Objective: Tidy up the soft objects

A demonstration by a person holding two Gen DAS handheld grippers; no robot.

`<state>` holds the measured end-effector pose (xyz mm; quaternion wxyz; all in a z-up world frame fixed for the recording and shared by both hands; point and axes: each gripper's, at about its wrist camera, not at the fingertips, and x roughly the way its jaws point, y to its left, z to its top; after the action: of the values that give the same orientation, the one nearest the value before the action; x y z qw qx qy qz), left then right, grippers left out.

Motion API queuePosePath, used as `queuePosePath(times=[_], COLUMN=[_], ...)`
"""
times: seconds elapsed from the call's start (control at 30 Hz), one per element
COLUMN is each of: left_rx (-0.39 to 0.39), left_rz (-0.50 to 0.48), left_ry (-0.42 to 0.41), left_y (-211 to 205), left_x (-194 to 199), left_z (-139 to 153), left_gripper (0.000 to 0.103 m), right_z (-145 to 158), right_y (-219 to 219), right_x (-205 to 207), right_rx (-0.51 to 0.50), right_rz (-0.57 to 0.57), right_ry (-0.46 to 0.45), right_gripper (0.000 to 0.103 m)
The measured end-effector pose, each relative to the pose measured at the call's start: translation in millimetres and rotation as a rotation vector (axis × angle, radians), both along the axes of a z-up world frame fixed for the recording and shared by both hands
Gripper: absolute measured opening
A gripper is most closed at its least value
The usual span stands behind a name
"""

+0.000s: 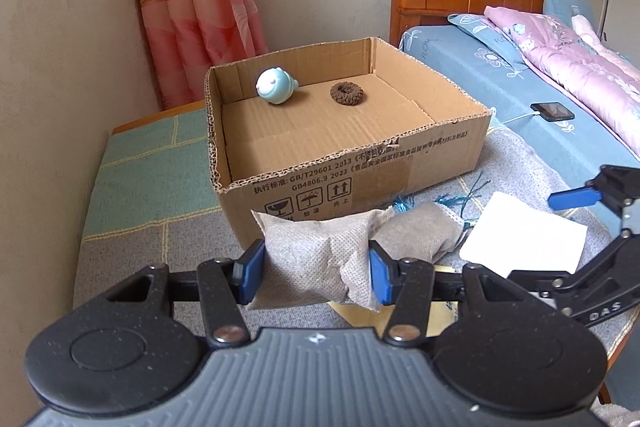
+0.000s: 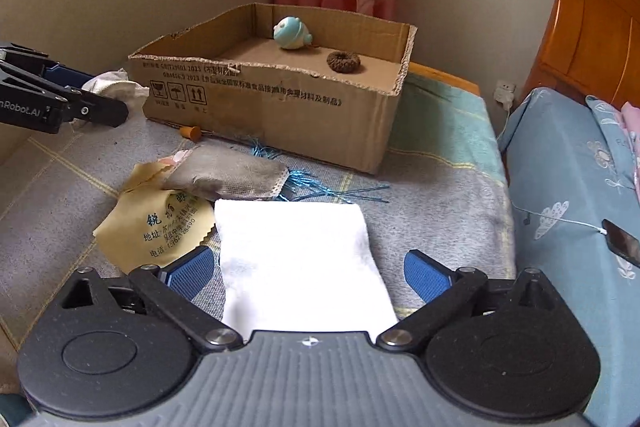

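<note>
- The left claw [image 1: 316, 277] pinches a grey fabric pouch [image 1: 316, 259] between its blue pads, held just in front of the cardboard box [image 1: 360, 163].
- The right claw [image 2: 308, 271] stands spread wide — nothing pressed — with a white folded cloth [image 2: 300, 259] lying on the counter [image 2: 440, 195] between its fingers.
- A second grey pouch [image 2: 228, 175] and a yellow cloth [image 2: 160, 223] lie beside the white one, near the box's front wall.
- Inside the box, by its far wall, sit a pale blue toy [image 1: 276, 87] and a brown ring [image 1: 346, 93].
</note>
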<state>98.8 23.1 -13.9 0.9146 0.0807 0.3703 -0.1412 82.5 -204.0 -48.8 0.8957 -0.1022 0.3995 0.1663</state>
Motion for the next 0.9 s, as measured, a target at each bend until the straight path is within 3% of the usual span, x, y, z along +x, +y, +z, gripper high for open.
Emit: queuePosePath(times=[0.2, 0.37, 0.63, 0.9], left_rx=[-0.001, -0.003, 0.000, 0.000], left_rz=[0.005, 0.001, -0.010, -0.024], left_ry=[0.008, 0.011, 0.008, -0.003], left_y=[0, -2, -3, -6], left_x=[1, 1, -1, -6], left_z=[-2, -4, -2, 2], left_gripper=[0.052, 0.052, 0.052, 0.052], right_z=[-13, -13, 0, 22], right_y=[5, 9, 5, -3], right_x=[12, 10, -1, -11], right_rx=[0.027, -0.027, -0.028, 0.011], right_rz=[0.015, 0.013, -0.008, -0.018], right_ry=[0.049, 0.036, -0.013, -0.058], right_gripper=[0.101, 0.076, 0.056, 0.054])
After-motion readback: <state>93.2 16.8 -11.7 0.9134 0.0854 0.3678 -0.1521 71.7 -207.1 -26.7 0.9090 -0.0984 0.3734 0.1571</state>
